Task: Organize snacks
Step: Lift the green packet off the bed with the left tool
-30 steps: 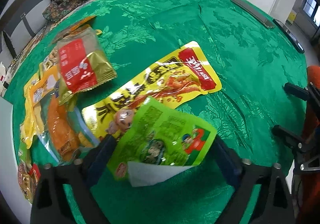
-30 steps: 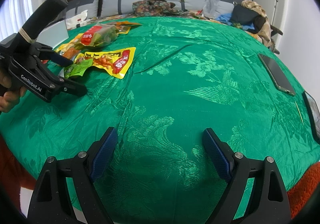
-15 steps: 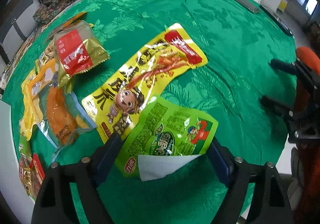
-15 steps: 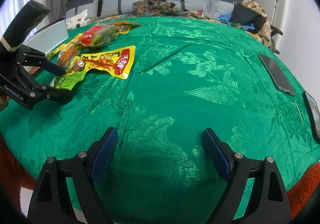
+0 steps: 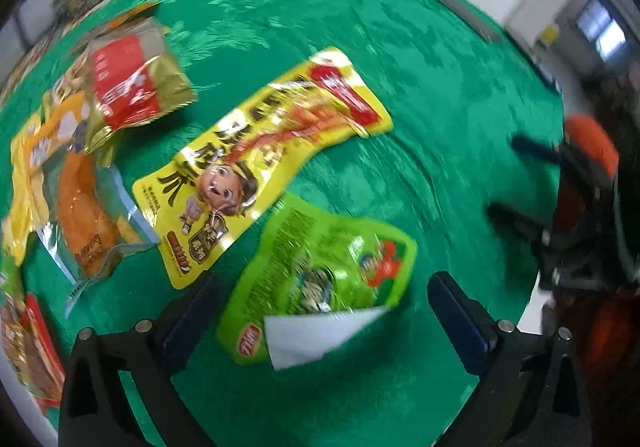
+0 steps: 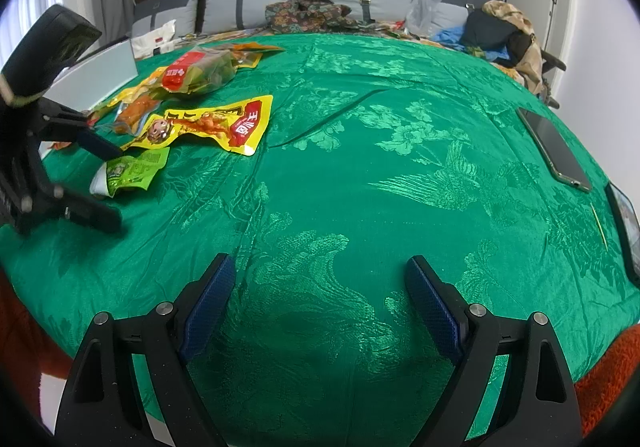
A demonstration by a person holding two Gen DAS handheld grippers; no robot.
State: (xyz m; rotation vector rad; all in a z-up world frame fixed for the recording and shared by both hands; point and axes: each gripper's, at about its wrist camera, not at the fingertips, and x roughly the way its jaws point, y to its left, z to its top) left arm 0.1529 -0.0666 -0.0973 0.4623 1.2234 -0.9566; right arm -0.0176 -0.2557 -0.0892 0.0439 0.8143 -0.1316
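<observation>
A green snack packet (image 5: pixel 320 271) with a white flap lies on the green tablecloth (image 5: pixel 400 87), just right of a long yellow packet (image 5: pixel 260 163). My left gripper (image 5: pixel 322 281) points steeply down over it. Its jaws are opening, the packet lies between them, and neither pad presses on it. In the right wrist view the left gripper (image 6: pixel 108 183) stands at the left edge beside the green packet (image 6: pixel 132 171) and the yellow packet (image 6: pixel 208 125). My right gripper (image 6: pixel 320 263) hovers open over bare cloth near the table's front, nothing between its fingers.
More snacks lie to the left: a red-and-gold packet (image 5: pixel 132 83), a clear packet of orange food (image 5: pixel 88 207), a yellow one (image 5: pixel 32 151). A phone (image 6: pixel 556 143) and a tablet (image 6: pixel 624 223) lie at the right rim. Clothes and bags (image 6: pixel 500 31) are piled behind.
The left jaws have spread apart and let go of the green packet, which now rests on the cloth beside the yellow packet. The left gripper tipped further down. The right gripper kept still.
</observation>
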